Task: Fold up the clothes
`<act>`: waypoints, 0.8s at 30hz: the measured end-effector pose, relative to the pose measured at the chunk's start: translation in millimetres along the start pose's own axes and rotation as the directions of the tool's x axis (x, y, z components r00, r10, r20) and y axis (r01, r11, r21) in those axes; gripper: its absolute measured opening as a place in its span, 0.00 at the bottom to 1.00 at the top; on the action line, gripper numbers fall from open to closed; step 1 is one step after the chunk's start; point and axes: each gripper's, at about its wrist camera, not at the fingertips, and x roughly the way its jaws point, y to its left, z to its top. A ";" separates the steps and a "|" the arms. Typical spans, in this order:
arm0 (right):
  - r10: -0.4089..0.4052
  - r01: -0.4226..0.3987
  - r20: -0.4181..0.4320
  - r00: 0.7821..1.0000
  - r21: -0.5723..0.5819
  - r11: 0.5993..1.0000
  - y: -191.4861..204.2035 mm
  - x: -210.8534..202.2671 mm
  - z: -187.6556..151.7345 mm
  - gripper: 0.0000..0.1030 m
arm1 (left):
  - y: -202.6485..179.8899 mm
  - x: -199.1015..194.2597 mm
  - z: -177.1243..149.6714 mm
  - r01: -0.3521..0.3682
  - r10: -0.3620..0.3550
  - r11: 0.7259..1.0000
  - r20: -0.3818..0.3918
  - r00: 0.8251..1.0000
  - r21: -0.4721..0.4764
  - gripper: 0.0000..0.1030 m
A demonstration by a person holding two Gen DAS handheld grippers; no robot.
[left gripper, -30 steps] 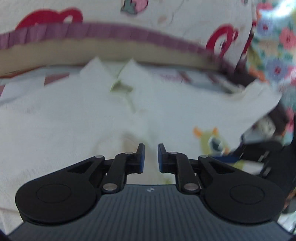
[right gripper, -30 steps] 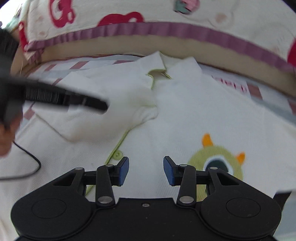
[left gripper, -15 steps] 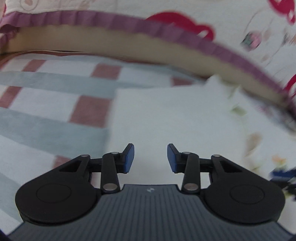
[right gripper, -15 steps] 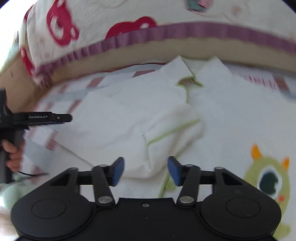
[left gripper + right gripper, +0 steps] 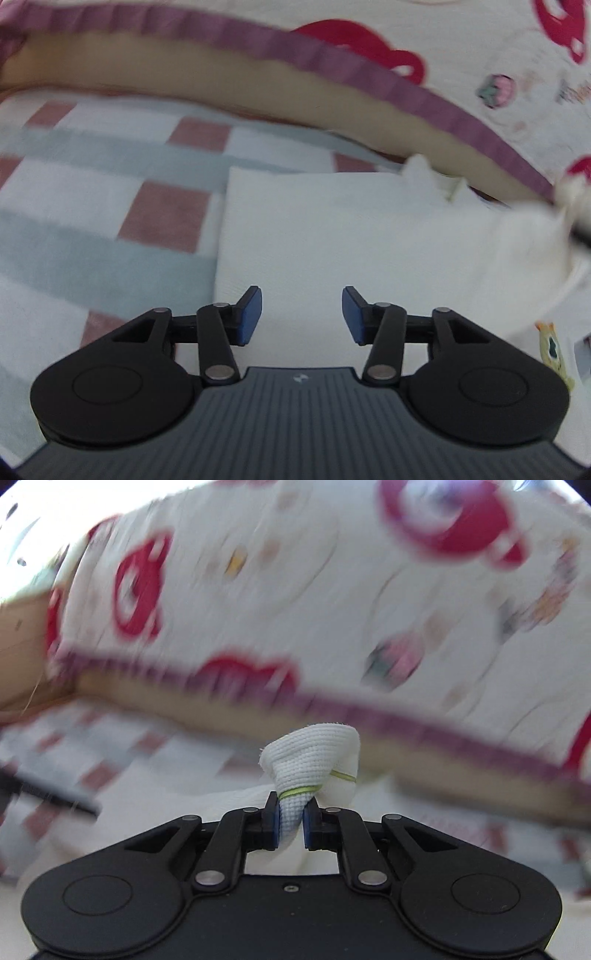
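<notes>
Right wrist view, right tool (image 5: pixel 290 821): jaws closed tight on a bunched corner of the white knit shirt (image 5: pixel 314 764), a lime-green trim line running across the pinched cloth; the bunch stands up above the pads.
Left wrist view, left tool (image 5: pixel 302 317): jaws spread wide, nothing between the pads, poised just above the flat white fabric.
Shirt (image 5: pixel 351 236): lies on the checked bed cover (image 5: pixel 110 206), its left side showing a straight, clean edge; the collar (image 5: pixel 424 173) points toward the bear-print quilt (image 5: pixel 480 55) at the back; a monster print (image 5: pixel 552 343) peeks out at the right.
Progress, as a judgement: left side looks folded in and flat; the right side is lifted in the grip, so a fold there seems under way. Bottom-to-top folding is not visible as done.
Blur: heavy in the right view; background detail unclear.
</notes>
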 end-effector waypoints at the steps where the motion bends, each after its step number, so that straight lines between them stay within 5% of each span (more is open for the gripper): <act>1: -0.002 0.003 -0.019 1.000 0.053 0.999 -8.5 3.7 -7.5 0.20 | -2.4 -1.0 0.3 0.010 -0.010 1.000 0.002 1.000 0.008 0.51; 7: 0.007 0.041 -0.131 0.991 0.361 0.932 -59.8 25.9 -52.2 0.22 | 7.8 6.4 -3.4 0.051 -0.054 0.998 -0.061 0.997 -0.048 0.53; 12: 0.042 0.096 -0.218 0.975 0.587 0.804 -102.5 44.4 -89.5 0.36 | 10.4 12.0 -11.1 0.040 -0.047 0.998 -0.134 0.990 -0.049 0.54; 15: 0.070 0.134 -0.259 0.963 0.689 0.712 -124.6 55.2 -109.6 0.42 | -2.1 4.2 -16.0 0.058 -0.052 0.998 -0.178 0.983 0.029 0.58; 17: 0.073 0.138 -0.273 0.959 0.678 0.722 -122.0 60.8 -106.1 0.49 | -16.1 4.0 -22.0 0.050 -0.025 0.991 -0.195 0.980 0.127 0.66; 22: 0.066 0.163 -0.325 0.943 0.627 0.762 -118.3 73.0 -91.4 0.51 | -40.0 7.7 -34.9 0.011 0.055 0.956 -0.215 0.975 0.293 0.67; 23: 0.061 0.166 -0.330 0.942 0.616 0.770 -118.3 73.2 -88.9 0.48 | -39.3 7.5 -34.5 -0.006 0.065 0.958 -0.195 0.979 0.288 0.60; 24: 0.054 0.157 -0.315 0.948 0.606 0.779 -118.9 70.4 -86.9 0.21 | -39.4 7.0 -32.8 -0.035 0.087 0.955 -0.166 0.982 0.294 0.50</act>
